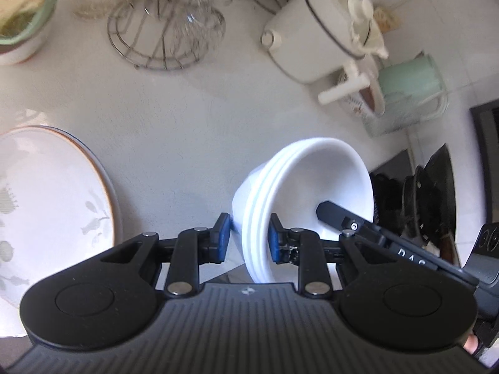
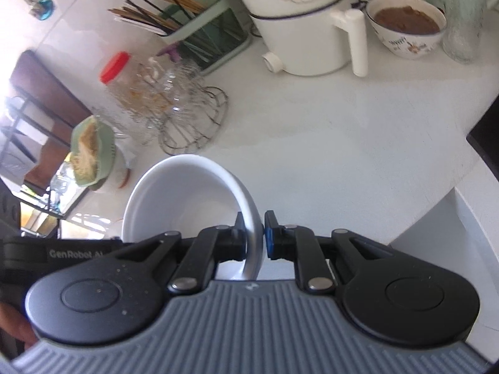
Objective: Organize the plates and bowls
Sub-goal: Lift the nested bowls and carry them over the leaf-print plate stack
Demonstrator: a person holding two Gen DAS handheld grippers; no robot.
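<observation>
A stack of white bowls (image 1: 299,184) is held tilted above the white counter. My left gripper (image 1: 248,240) is shut on the near rim of the stack, one blue pad outside and one inside. My right gripper (image 2: 253,237) is shut on the opposite rim of the white bowls (image 2: 187,199); one of its fingers (image 1: 332,215) shows inside the bowl in the left wrist view. A large plate with a leaf pattern and brown rim (image 1: 46,205) lies on the counter at the left.
A wire basket (image 1: 165,31) with glassware, a white pot with a handle (image 1: 318,34), a green pitcher (image 1: 408,87) and a green bowl of food (image 1: 21,9) stand along the back. A chopstick holder (image 2: 199,31) and a bowl of brown food (image 2: 405,25) stand near them. A black stove (image 1: 430,187) is at the right.
</observation>
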